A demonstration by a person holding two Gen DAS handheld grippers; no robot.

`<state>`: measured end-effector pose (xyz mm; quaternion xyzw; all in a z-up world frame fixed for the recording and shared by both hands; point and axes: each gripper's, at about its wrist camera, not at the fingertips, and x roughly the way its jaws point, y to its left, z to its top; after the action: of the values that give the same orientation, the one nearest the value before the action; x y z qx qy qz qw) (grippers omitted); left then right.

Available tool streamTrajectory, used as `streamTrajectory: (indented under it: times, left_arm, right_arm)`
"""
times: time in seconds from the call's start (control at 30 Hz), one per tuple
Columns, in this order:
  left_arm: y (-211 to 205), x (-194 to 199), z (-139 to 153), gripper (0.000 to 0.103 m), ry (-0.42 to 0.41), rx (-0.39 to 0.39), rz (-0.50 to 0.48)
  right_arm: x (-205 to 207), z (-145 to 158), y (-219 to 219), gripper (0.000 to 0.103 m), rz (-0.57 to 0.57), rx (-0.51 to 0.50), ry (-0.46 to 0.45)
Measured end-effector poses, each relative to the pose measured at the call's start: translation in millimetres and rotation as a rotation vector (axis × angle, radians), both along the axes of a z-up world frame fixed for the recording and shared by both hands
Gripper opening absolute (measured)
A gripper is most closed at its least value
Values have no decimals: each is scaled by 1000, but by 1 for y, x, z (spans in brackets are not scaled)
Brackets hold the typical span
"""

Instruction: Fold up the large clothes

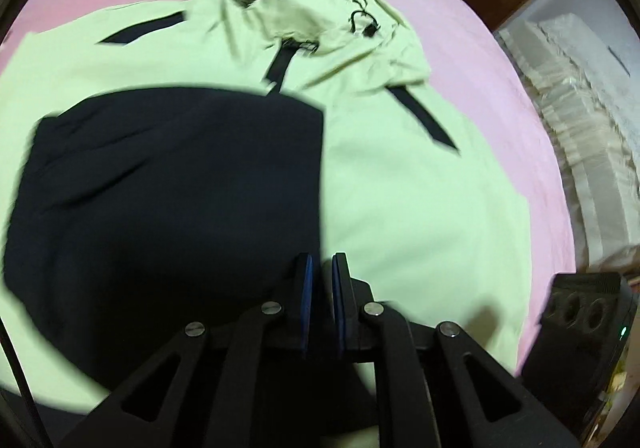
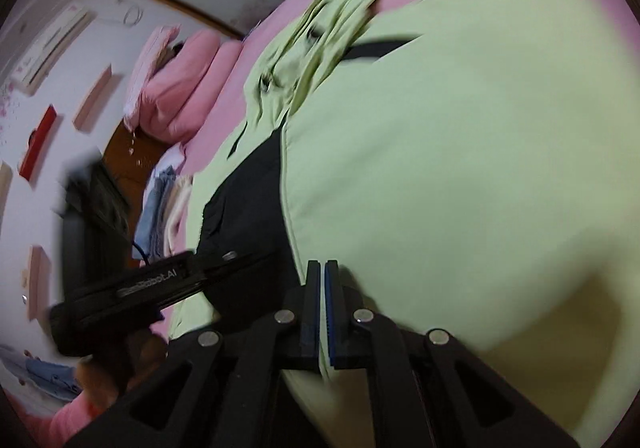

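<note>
1. The jacket [image 1: 420, 215], pale green with a dark panel [image 1: 168, 207] and a rumpled hood [image 1: 312, 7], lies spread on the pink bed [image 1: 500, 59]. In my right wrist view a big green flap [image 2: 460, 167] is doubled over and nearly covers the dark part.

2. My right claw [image 2: 323, 268] looks clenched, with a thin green edge running between the pads. I judge it has the flap pinched. If that pinch is shallow, the slick cloth could slide out and the fold would fall open.

3. My left claw [image 1: 322, 262] is almost closed, a narrow gap showing. It sits at the border of the dark panel and the green, but I cannot tell whether any cloth is caught in it. If it holds nothing, one side will lag and the fold will come out crooked.

4. The hood and its cords [image 1: 360, 21] are bunched. Folding over them would leave a lump.

5. Both views are blurred, so I may misjudge where the edges meet.

6. The two claws work near each other; the left one [image 2: 168, 280] shows just beside my right, and they could knock together.
</note>
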<state>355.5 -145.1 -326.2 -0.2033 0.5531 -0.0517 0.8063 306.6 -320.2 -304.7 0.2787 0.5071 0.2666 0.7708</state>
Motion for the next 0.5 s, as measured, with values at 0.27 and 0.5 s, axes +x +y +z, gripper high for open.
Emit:
streamTrajectory:
  times: [0.27, 0.5]
  left_arm:
    - [68, 49, -5, 3, -55, 20, 202]
    - [142, 39, -4, 3, -28, 163, 264]
  right_arm:
    - [65, -1, -27, 0, -81, -70, -57]
    - [64, 18, -156, 0, -562, -335, -81]
